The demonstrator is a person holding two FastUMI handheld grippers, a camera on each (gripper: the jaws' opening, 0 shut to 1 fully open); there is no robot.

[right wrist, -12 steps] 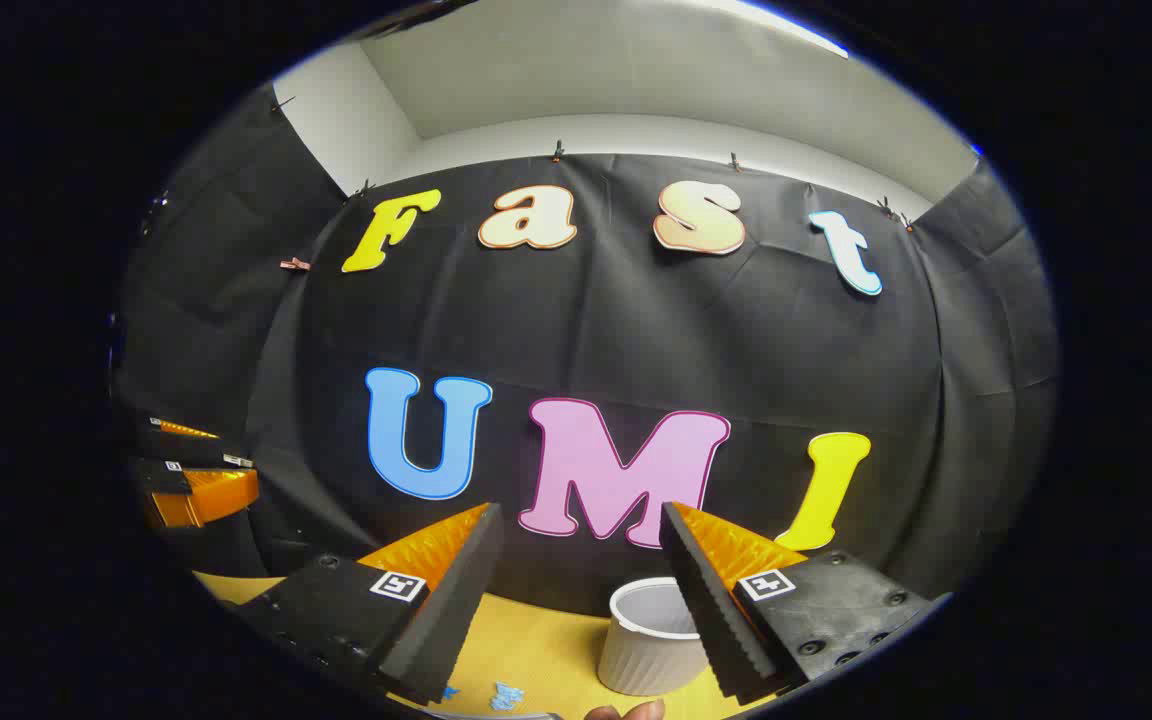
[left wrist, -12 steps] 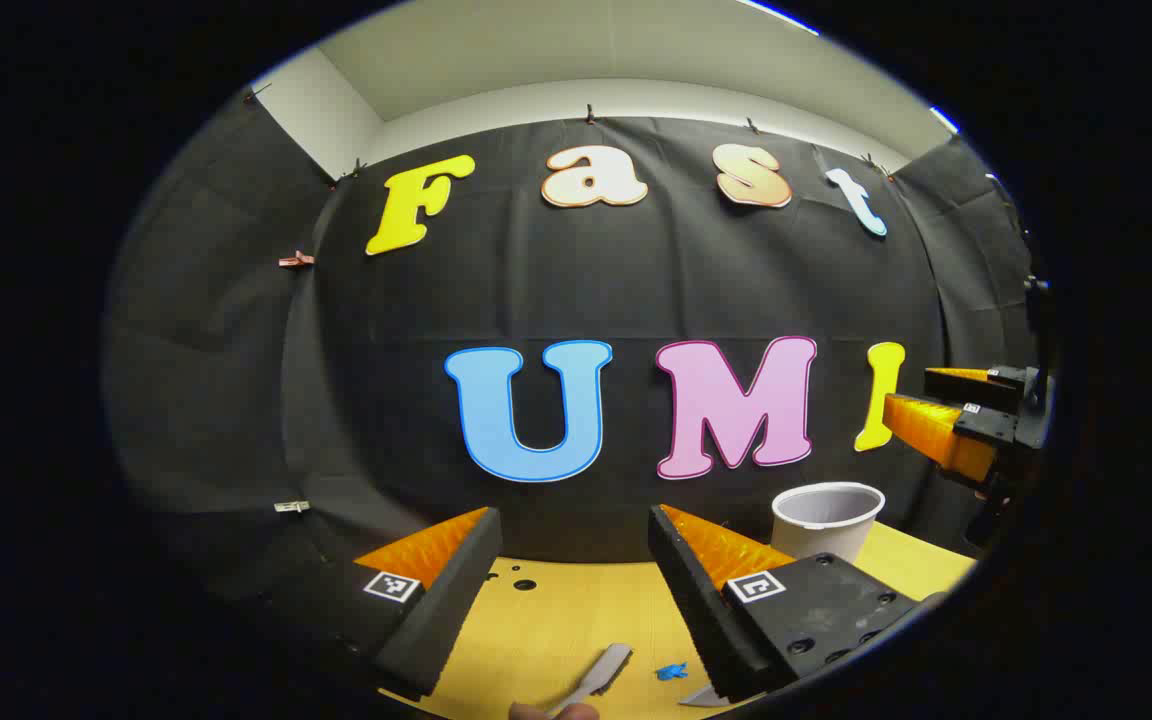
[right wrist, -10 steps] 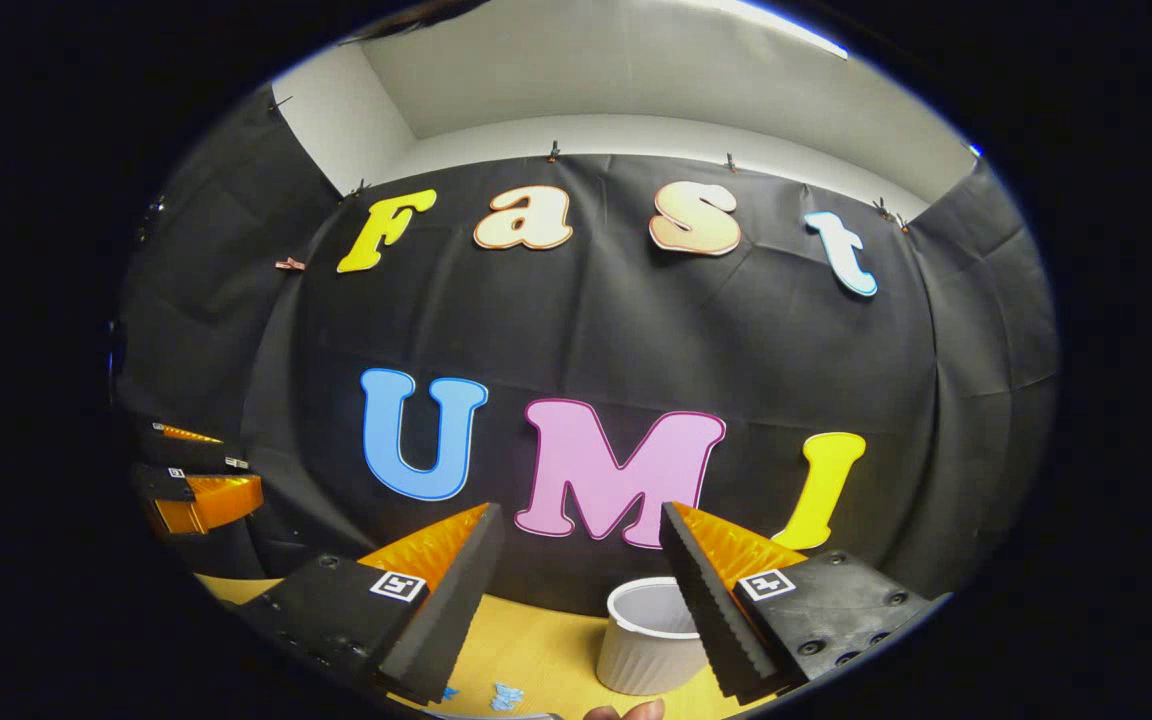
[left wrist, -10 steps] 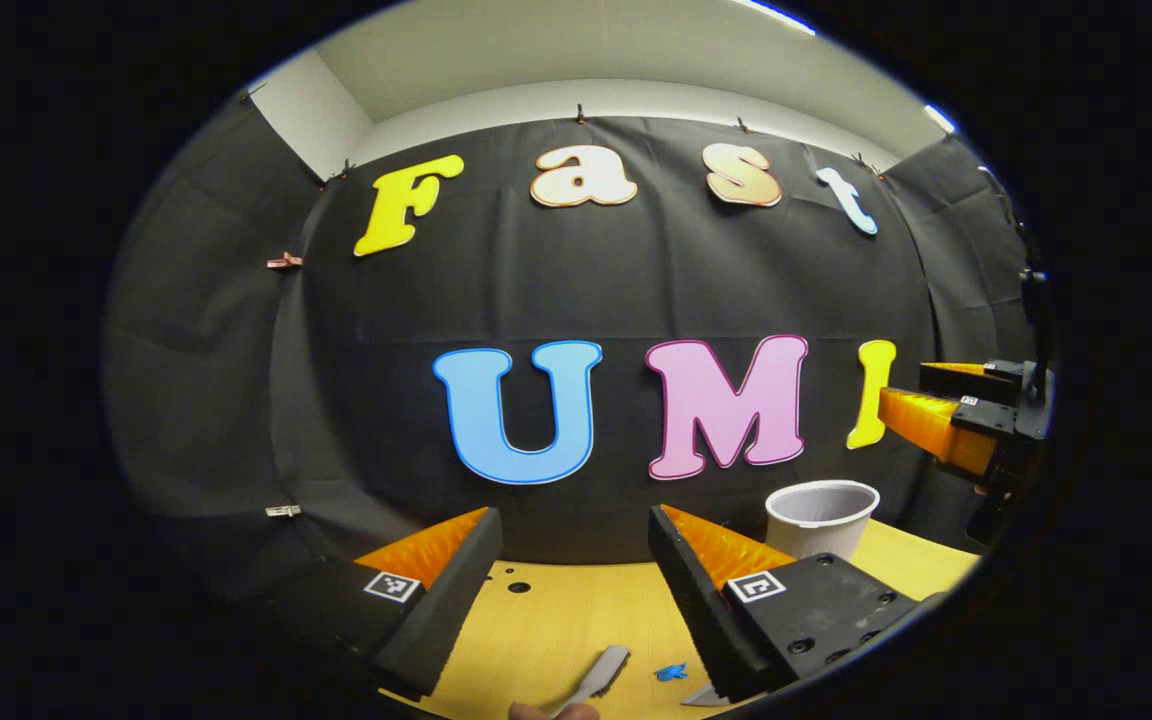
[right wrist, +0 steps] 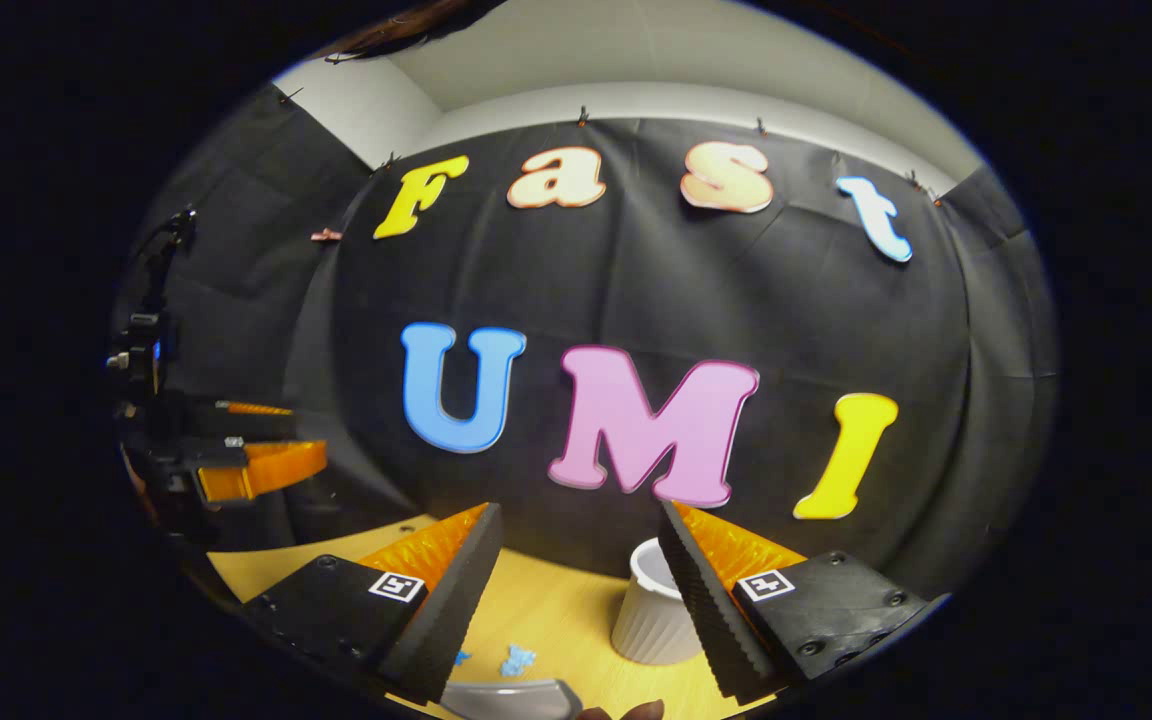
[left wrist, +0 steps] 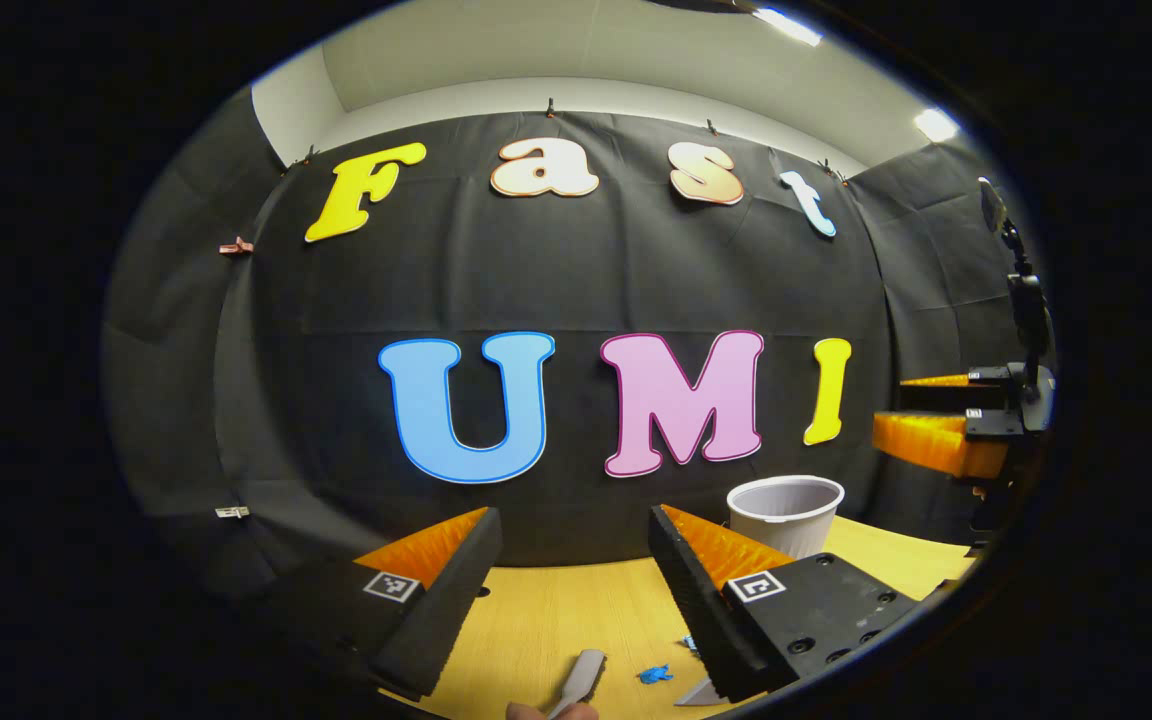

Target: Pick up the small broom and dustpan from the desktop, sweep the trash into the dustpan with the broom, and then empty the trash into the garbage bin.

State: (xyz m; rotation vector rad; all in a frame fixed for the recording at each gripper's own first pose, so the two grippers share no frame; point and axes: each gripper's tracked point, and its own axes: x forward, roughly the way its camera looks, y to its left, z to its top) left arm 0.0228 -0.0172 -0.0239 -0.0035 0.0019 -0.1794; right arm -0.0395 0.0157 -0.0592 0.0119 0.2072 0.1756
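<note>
On the yellow wooden desktop [left wrist: 546,620] lie a grey handle [left wrist: 582,678] and blue trash scraps [left wrist: 653,675], just below my left gripper [left wrist: 574,515], which is open and holds nothing. The white ribbed garbage bin [left wrist: 786,508] stands at the back right. In the right gripper view, my right gripper [right wrist: 576,512] is open and empty above the desktop [right wrist: 546,610], with blue scraps [right wrist: 516,660], a grey curved dustpan edge [right wrist: 511,698] and the bin [right wrist: 648,620] partly behind its right finger. Each view also shows the other gripper off to the side, right gripper [left wrist: 891,405] and left gripper [right wrist: 308,432].
The black cloth wall closes off the back right behind the bin. A person's fingertip [left wrist: 536,712] shows at the bottom edge, and another fingertip [right wrist: 626,712] in the right gripper view. A camera stand [left wrist: 1021,290] rises at the far right.
The left gripper view has swung right, so the wall and bin slid left. The right gripper view dipped down and turned left, showing more desktop and the dustpan edge. Both grippers stayed open.
</note>
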